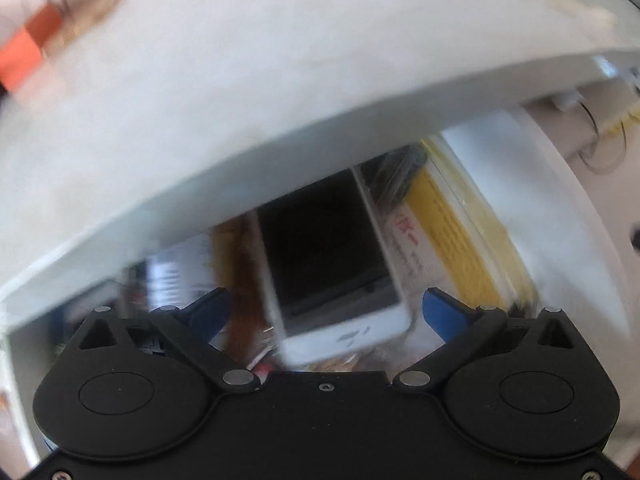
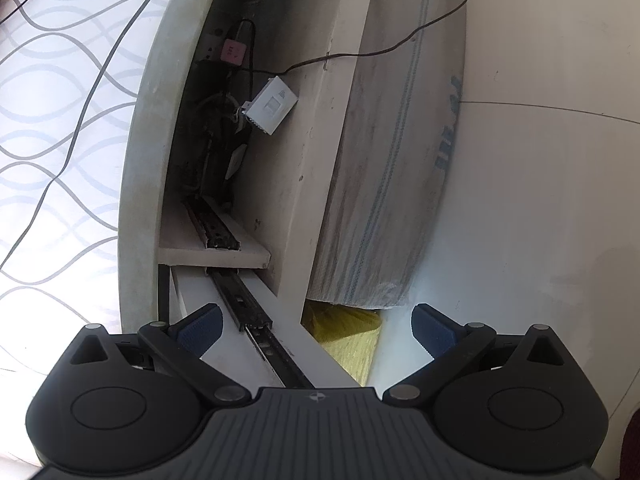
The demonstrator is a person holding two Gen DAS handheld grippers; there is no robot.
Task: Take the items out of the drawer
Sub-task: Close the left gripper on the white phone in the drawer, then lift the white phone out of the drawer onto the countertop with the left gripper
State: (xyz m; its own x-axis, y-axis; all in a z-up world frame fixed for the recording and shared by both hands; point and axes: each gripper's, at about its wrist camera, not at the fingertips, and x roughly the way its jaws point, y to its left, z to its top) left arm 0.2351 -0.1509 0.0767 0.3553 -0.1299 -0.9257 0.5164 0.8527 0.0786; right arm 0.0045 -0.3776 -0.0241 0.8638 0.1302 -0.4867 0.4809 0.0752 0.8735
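My left gripper (image 1: 326,312) points down into the open drawer (image 1: 560,200), which sticks out from under a white tabletop (image 1: 280,80). Its blue pads (image 1: 212,312) stand wide apart, so it is open. Below and between them lies a white box with a black picture on its lid (image 1: 332,256), and the pads do not touch it. A yellow and white packet (image 1: 452,224) lies to its right, and a brown strip (image 1: 240,280) and printed papers (image 1: 180,268) to its left. My right gripper (image 2: 316,324) is open and empty beside the drawer's black slide rail (image 2: 248,308).
In the right wrist view, a white socket box (image 2: 272,106) and dark cables hang inside the cabinet. A woven sack (image 2: 384,160) leans to the right, with something yellow (image 2: 348,340) under it. Patterned floor (image 2: 60,140) lies to the left. An orange object (image 1: 28,48) sits on the tabletop.
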